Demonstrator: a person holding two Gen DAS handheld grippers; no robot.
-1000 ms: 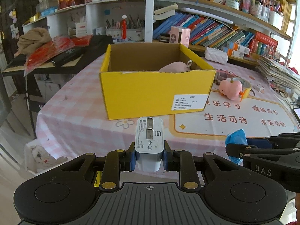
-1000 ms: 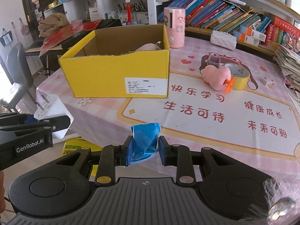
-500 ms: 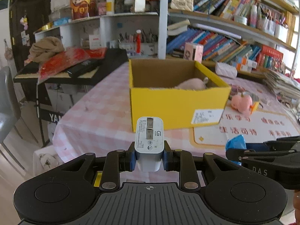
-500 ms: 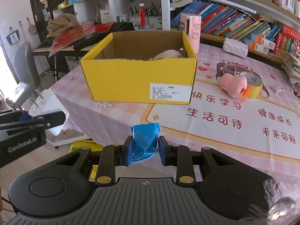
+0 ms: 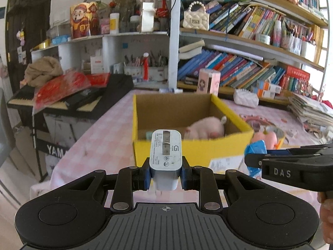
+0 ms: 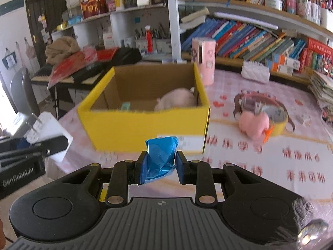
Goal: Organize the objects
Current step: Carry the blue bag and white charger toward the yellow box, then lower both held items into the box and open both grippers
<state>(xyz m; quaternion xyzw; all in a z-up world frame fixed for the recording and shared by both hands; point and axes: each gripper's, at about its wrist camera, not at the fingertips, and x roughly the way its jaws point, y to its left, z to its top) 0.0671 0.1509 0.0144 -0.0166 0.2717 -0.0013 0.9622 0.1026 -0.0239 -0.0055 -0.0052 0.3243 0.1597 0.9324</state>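
**Two loads in hand, box ahead**

The left gripper [image 5: 165, 171] is clenched on a white charger [image 5: 165, 156], a hard, smooth plastic block. It stands upright between the pads, held low on its two flat sides, with the label and folded prongs facing the camera. I judge it light and stiff, so it will not deform, but the glossy casing could slip if the squeeze eases; the flat sides are the sensible place to hold it, and that is where the pads sit.

The right gripper [image 6: 159, 167] is clenched on a blue wad [image 6: 161, 156] of crumpled plastic, perhaps a bag or wrapper; what it is exactly cannot be told. It looks very light and soft, squashed between the pads, with its top bulging above them. Such a thing is likely to spring out or cling on release rather than drop cleanly.

Both loads are in the air at the near edge of the table [image 6: 260, 162], side by side and apart. The yellow box [image 6: 145, 125] sits on the table beyond them, open-topped, with a pink soft toy [image 6: 175, 102] and a small pale green thing already inside. Neither load is over the box opening yet. A second pink toy [image 6: 255, 125] and a roll of tape [image 6: 278, 117] lie on the table to the right of the box.
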